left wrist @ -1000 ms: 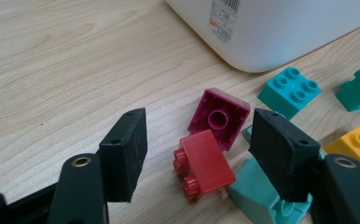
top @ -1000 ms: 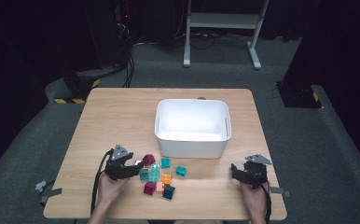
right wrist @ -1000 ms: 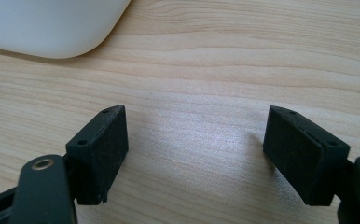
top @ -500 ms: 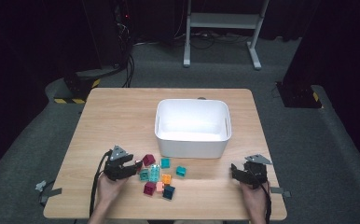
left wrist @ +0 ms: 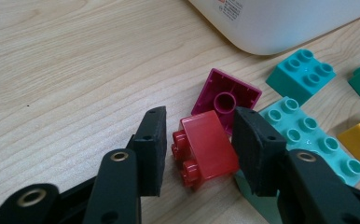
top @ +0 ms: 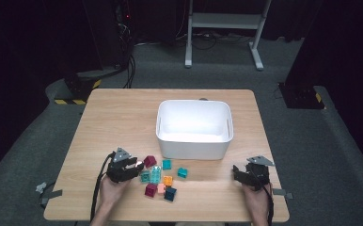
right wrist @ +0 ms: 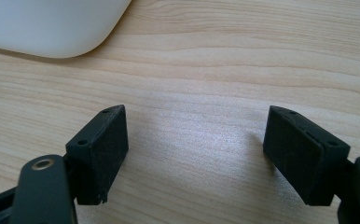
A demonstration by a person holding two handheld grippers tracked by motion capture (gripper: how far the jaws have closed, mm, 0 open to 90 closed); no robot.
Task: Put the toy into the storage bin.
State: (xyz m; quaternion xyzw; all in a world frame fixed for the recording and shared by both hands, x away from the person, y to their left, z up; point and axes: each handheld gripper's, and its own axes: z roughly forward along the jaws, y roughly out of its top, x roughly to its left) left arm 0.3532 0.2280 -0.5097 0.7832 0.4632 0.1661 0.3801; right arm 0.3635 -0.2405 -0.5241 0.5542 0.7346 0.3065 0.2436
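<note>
The left gripper (left wrist: 199, 151), jaws just closing around the translucent red plastic brick (left wrist: 205, 148) lying tilted on the wooden table (left wrist: 66, 70), risks squeezing it out sideways, one pad not yet touching.

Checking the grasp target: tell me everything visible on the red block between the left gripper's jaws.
The red block is a small translucent plastic brick, glossy, tipped on its side so its studs face the left jaw. It lies on the wooden table, just in front of an upturned magenta block whose hollow underside shows. It sits between the jaws of the left gripper, which have just been closing; the right jaw looks against it, while a sliver of gap remains at the studs. Its far end is hidden.
</note>
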